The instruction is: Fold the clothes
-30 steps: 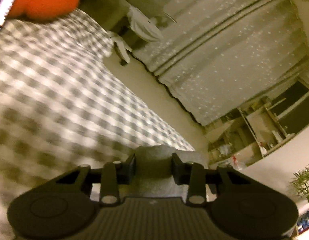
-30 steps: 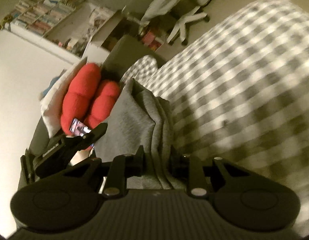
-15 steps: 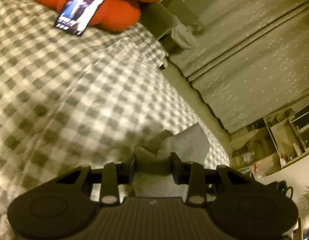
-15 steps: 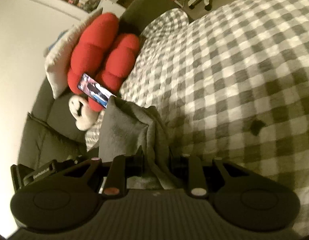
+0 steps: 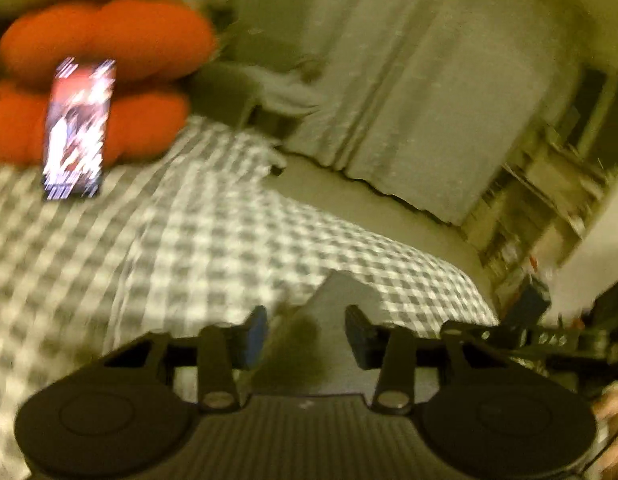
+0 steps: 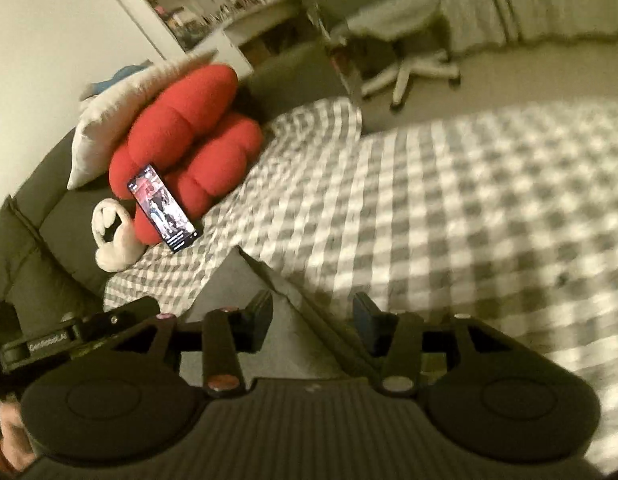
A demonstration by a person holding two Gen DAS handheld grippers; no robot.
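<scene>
Checked grey-and-white bedspread (image 6: 449,208) covers the bed ahead of both claws, and it now spreads wider in both wrist views than a second ago, when it lay skewed across them. Beyond the left claw (image 5: 305,330), up and to its left, the red puffy cushion (image 5: 109,68) with the lit rectangular phone (image 5: 79,128) leaning on it has come fully into view; a second ago only a corner of it showed. Ahead of the right claw (image 6: 311,320), up and to its left, the same cushion (image 6: 181,148) and phone (image 6: 163,208) stand straighter than before. The soft grey cloth garment (image 5: 337,320) lies between the left claw's fingers, which hold it as they did earlier, though blur hides the exact pad contact. The garment (image 6: 293,320) also runs between the right claw's fingers, but lower and flatter than the bunched fold seen before. That claw's jaws are opening, with gaps showing beside the cloth.
</scene>
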